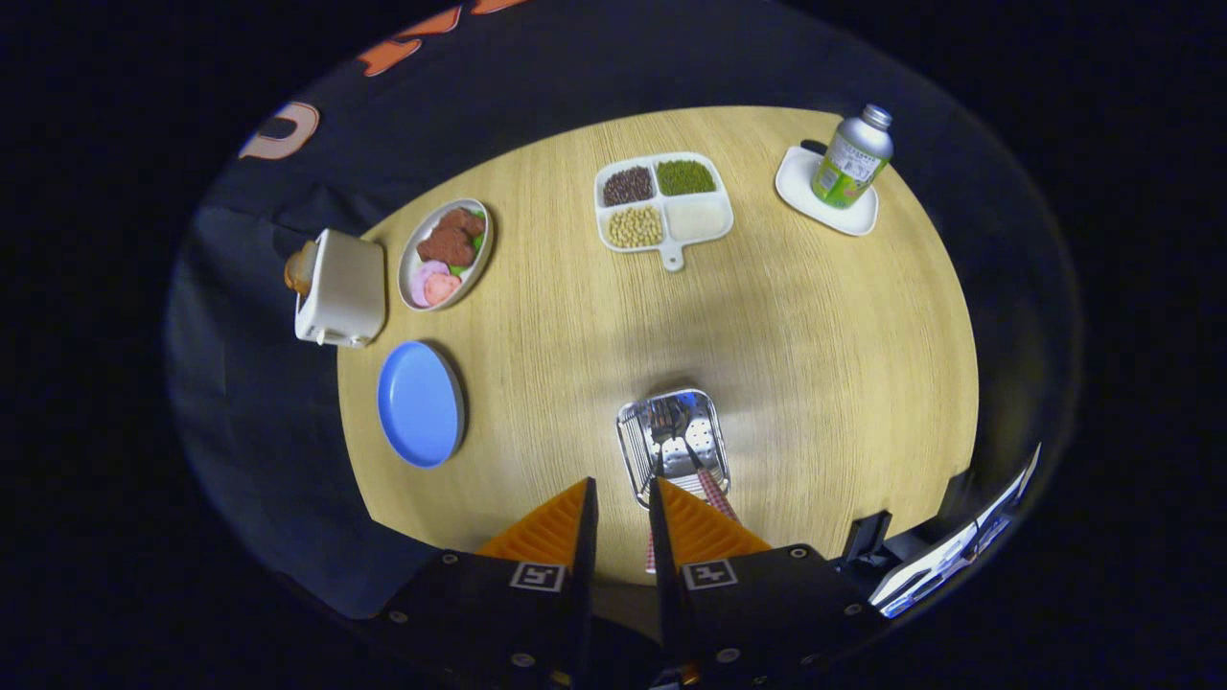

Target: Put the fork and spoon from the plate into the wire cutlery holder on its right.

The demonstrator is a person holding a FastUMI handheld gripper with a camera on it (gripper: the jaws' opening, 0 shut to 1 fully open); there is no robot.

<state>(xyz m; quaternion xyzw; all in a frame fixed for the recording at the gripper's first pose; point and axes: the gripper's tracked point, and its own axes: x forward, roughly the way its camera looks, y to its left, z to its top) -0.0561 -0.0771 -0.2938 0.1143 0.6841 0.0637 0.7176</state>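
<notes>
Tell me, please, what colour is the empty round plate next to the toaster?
The plate is blue, seen best in the gripper view, left of the open gripper.

Table (pixel 815 335): light wood, fine straight grain. Plate (pixel 419 403): plain blue, darker rim. Holder (pixel 673 444): shiny silver wire and perforated metal. Fork (pixel 663 424) and spoon (pixel 692 450): silver heads; one handle (pixel 714 491) carries a red-and-white check. Toaster (pixel 340 287): cream white, with brown toast (pixel 299 269). Oval dish (pixel 418 246): pale rim, holding brown, pink and green food. Divided tray (pixel 673 251): white; its sections hold dark red-brown, green, tan and white contents. Bottle (pixel 852 158): silver metal, green-and-white label. Coaster (pixel 845 218): white. Gripper (pixel 623 513) fingers (pixel 551 527) are ridged, with square black-and-white markers behind them.
</notes>
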